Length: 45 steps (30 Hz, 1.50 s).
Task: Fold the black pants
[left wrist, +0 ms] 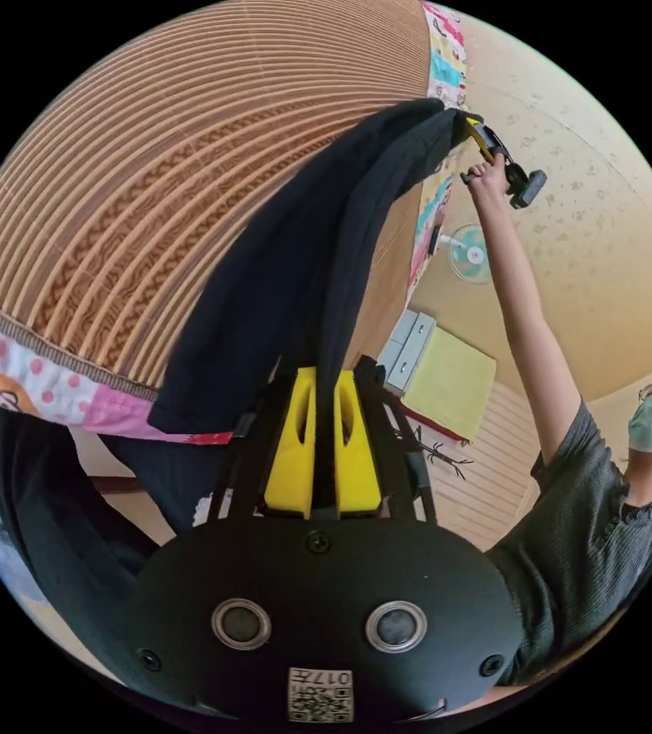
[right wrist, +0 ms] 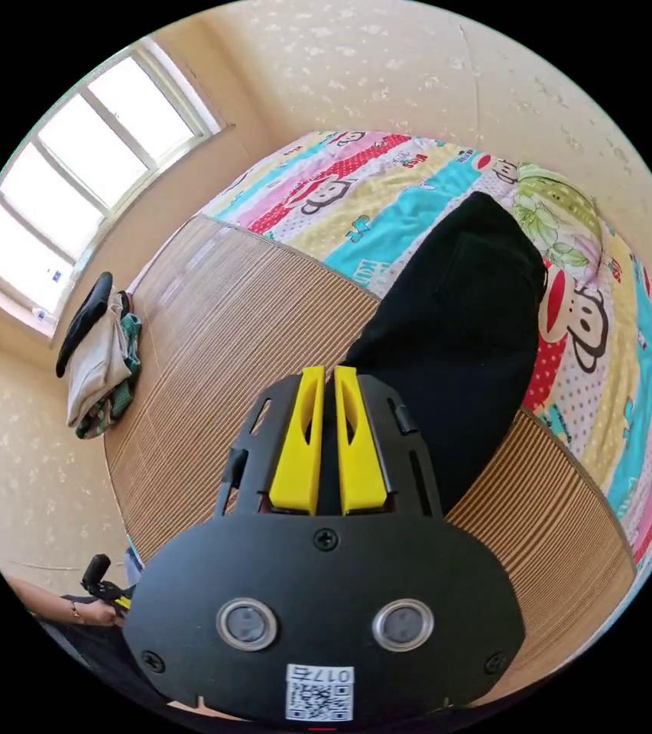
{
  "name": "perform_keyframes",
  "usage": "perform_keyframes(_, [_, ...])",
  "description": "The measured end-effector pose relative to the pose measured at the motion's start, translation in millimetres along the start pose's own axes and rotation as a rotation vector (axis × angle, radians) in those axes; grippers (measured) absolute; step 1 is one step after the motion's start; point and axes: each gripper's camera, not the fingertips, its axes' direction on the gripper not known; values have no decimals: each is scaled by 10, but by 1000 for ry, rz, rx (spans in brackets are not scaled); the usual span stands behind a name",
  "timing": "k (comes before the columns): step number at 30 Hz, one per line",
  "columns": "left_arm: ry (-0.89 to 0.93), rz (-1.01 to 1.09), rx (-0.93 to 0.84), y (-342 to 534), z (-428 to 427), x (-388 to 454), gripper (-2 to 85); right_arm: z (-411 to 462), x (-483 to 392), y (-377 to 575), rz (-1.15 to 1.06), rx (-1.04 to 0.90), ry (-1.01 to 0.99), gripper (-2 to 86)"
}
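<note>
Left tongs (left wrist: 322, 397): yellow jaws clamped on black cloth pants (left wrist: 280, 283).
Right tongs (right wrist: 324, 397): clamped on pants, above woven bamboo mat (right wrist: 211, 359).

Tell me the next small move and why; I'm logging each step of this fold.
Probably lower both tools together toward the ribbed bamboo mat. The left tool and right tool each look shut on the black cotton pants, which hang stretched between them above the mat, so laying them flat seems the natural step before folding.
</note>
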Motion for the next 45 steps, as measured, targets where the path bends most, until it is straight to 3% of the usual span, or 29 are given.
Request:
perform_keyframes(3, [-117,8,-45,-235,-141,-57,41,-220,241,696,90,98,-218,70])
perform_keyframes(11, [-461,156,-239,-412,-33,256,55,170,358,3165,494,-223,-478,92])
perform_keyframes(15, [-402,130,-257,-431,-66,258,48,297,-9,3729,560,-295,-532,99])
perform_keyframes(19, [-209,0,-270,-471,-185,17,42,206,-169,3767,603,-376,-394,41])
perform_keyframes(21, [-175,53,-296,-472,-225,103,40,107,-278,3697,537,-402,-376,22])
perform_keyframes(23, [-23,161,-357,-423,-238,305,39,-49,-439,3609,413,-369,-421,15])
perform_keyframes(26, [199,128,-387,-368,-245,280,39,-186,-582,3603,346,-389,-289,15])
perform_keyframes(27, [192,114,-392,-367,-240,249,39,-183,-560,3639,358,-375,-246,17])
perform_keyframes(32, [-271,-69,-328,-511,-286,-130,50,72,-172,3824,601,-305,-325,65])
perform_keyframes(33, [-294,-85,-324,-530,-293,-148,53,126,-122,3827,642,-319,-295,82])
perform_keyframes(38, [-460,93,-488,-539,-115,163,67,258,-202,3604,554,-344,-233,91])
perform_keyframes(40, [-510,128,-518,-513,-97,230,69,475,-198,3545,536,-431,-269,66])
perform_keyframes(43, [-419,137,-545,-508,-111,206,64,820,-237,3546,487,-648,-310,30])
perform_keyframes(45, [-308,111,-572,-500,-115,122,62,740,-301,3508,445,-615,-259,26])
